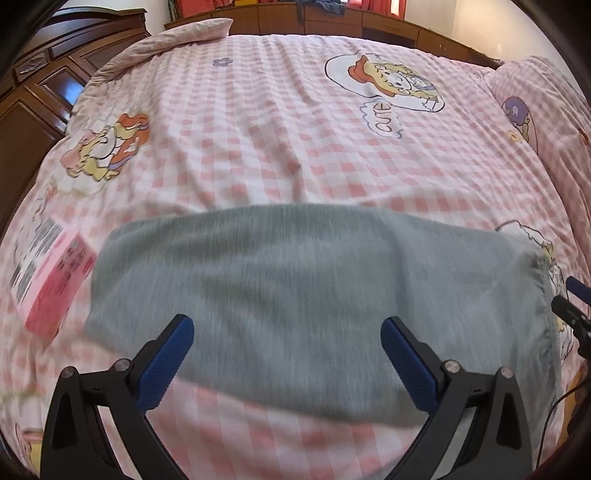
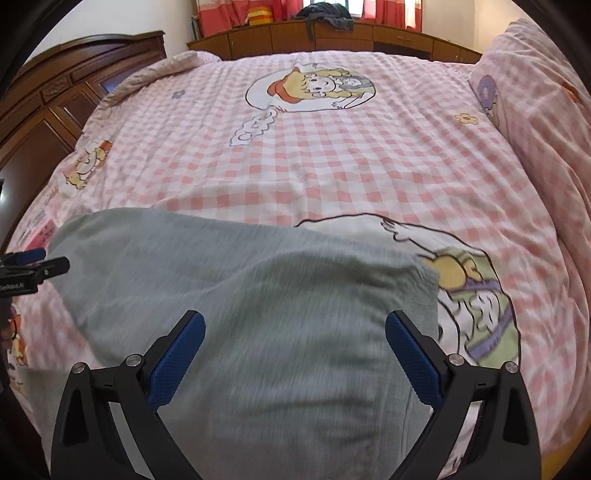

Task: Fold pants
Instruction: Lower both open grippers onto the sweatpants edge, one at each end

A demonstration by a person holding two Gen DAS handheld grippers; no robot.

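Note:
Grey pants [image 1: 314, 280] lie folded into a flat rectangle on the pink checked bedspread [image 1: 258, 147], near the bed's front edge. My left gripper [image 1: 286, 325] hovers open above their near edge, blue pads wide apart, nothing between them. In the right wrist view the same grey pants [image 2: 258, 314] fill the lower middle, and my right gripper [image 2: 295, 321] stands open over them, holding nothing. The left gripper's tip [image 2: 33, 262] shows at the left border there; the right gripper's tip [image 1: 570, 306] shows at the right border of the left wrist view. Both views are motion-blurred.
A pink and white printed box [image 1: 51, 280] lies on the bed left of the pants. A bunched pink quilt [image 2: 546, 122] rises along the right side. A dark wooden headboard [image 2: 55, 96] is at left; a wooden cabinet [image 2: 332, 35] with clothes stands behind.

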